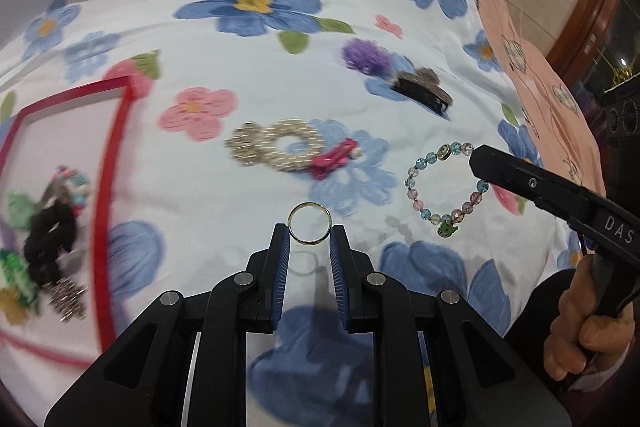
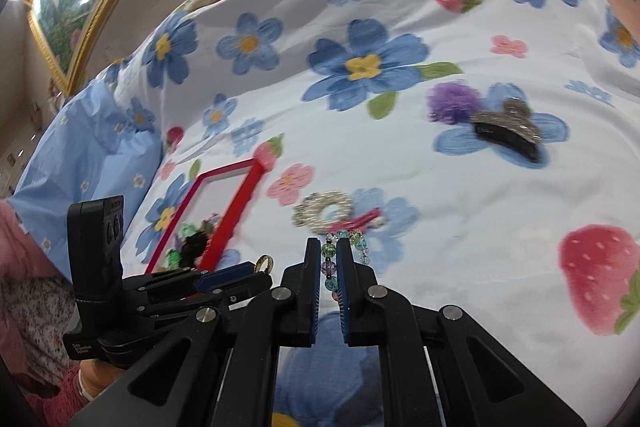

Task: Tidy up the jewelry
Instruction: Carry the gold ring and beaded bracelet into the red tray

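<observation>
While your left gripper (image 1: 310,231) pinches the gold ring (image 1: 310,228) edgewise between its blue pads, lifted above the floral bedsheet (image 1: 240,75), your right gripper (image 2: 329,259) is closed on the beaded bracelet (image 2: 347,247), its beads caught between the fingers. Left of both lies the red-rimmed tray (image 1: 108,167), holding a black scrunchie (image 1: 50,239) among other pieces. Ahead of your tips, the pearl bracelet (image 1: 280,147) touches a pink bow clip (image 1: 336,157); farther back, a purple pom-pom (image 1: 366,55) sits just beside a glittery claw clip (image 1: 424,89).
</observation>
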The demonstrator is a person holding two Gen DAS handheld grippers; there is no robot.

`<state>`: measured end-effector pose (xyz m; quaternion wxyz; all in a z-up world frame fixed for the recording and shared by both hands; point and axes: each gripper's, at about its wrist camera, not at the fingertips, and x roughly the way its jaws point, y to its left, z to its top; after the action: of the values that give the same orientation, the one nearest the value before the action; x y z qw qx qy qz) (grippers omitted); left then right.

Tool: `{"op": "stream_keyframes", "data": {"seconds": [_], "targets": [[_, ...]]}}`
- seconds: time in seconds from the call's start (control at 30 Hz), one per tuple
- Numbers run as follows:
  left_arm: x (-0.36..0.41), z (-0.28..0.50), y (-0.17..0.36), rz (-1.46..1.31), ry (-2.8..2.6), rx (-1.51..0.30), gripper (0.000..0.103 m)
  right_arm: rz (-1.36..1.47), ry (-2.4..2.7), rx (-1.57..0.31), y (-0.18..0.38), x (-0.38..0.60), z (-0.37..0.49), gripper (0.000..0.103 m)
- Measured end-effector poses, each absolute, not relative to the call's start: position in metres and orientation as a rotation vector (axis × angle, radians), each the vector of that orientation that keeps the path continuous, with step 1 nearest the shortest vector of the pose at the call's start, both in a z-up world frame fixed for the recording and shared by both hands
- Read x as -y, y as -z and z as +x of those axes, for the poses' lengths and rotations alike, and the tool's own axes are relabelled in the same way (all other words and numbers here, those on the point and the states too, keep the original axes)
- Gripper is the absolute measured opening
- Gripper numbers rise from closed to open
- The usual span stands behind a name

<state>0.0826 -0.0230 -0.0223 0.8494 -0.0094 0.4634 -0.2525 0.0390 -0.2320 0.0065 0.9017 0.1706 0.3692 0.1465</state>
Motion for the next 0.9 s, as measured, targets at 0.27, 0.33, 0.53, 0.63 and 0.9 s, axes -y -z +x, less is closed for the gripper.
{"op": "stream_keyframes", "data": {"seconds": [0.27,0.33,0.53,0.63,0.9], "targets": [[-0.045,0.072,0.012,-0.07,0.427,-0.944,0.019,0.314,-0.42,-0.772,-0.015,0.175,0.05,0.007],[-0.063,0.07,0.011,-0.082,0.396,-0.937,0.019,0.301,-0.446,-0.773,-0.017,0.161,0.052,0.007],[-0.117,0.068,0.012,-0.114,0.301,-0.931,0.019,0.27,-0.527,-0.778,-0.023,0.115,0.062,0.007],[-0.141,0.069,0.013,-0.126,0.263,-0.928,0.019,0.26,-0.567,-0.778,-0.026,0.092,0.067,0.007],[-0.184,0.078,0.018,-0.145,0.197,-0.934,0.019,0.231,-0.652,-0.789,-0.027,0.035,0.086,0.007]]}}
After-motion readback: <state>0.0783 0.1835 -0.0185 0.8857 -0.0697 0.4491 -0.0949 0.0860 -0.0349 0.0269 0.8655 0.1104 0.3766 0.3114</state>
